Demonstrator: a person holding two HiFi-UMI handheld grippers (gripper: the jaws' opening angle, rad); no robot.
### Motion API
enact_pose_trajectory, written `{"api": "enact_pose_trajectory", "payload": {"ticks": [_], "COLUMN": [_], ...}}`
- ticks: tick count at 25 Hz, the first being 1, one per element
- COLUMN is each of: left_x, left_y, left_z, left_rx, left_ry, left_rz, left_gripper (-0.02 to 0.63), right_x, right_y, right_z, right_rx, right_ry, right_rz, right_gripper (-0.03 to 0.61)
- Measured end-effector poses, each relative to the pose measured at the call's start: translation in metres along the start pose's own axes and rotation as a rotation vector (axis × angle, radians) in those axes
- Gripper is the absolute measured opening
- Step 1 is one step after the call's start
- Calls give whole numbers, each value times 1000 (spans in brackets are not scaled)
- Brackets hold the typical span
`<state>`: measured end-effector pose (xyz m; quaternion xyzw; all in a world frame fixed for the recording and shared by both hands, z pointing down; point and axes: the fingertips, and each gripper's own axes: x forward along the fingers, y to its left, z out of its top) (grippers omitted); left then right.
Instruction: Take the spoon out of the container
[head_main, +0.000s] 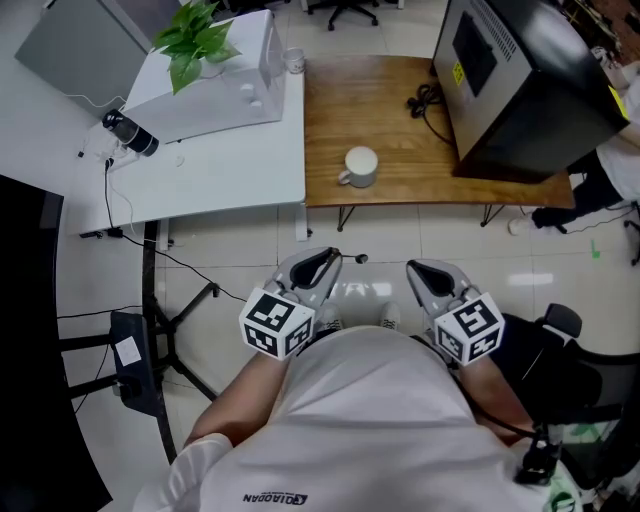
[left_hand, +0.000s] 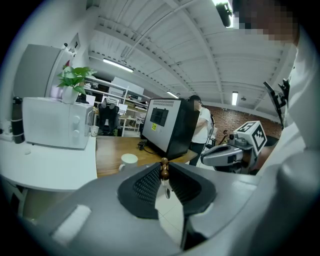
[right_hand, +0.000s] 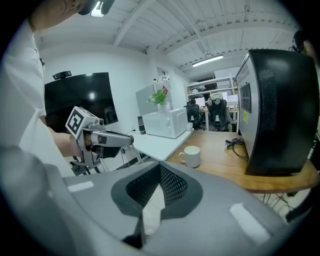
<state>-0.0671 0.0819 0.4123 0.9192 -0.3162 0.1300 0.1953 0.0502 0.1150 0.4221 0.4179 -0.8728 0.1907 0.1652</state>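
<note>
Left gripper (left_hand: 163, 166): jaws nearly closed, pinching the spoon (left_hand: 163, 172) by its brown beaded handle at the fingertips, bowl hanging below.
Right gripper (right_hand: 160, 166): jaws together, empty.
White mug (head_main: 360, 165): well ahead of both fingertips, on the wooden table (head_main: 380, 110).
White desk (head_main: 220, 165): ahead-left.
Tiled floor (head_main: 390, 240): beneath the fingers.

white desk (head_main: 220, 170) beside wooden table (head_main: 370, 110), tiled floor (head_main: 380, 250)
</note>
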Motion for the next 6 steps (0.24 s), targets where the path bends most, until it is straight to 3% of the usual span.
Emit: {"api": "enact_pose_trajectory", "payload": {"ticks": [6], "left_x": [0], "left_y": [-4], "left_z": [-2], "left_rx": [4], "left_ry": [7], "left_rz": [-9], "left_gripper": [54], "right_x": [-3], "right_y": [1], "right_z": [-3], "right_rx": [-1], "right_ry": [10], "right_rz": [-1], "right_gripper": [5]}}
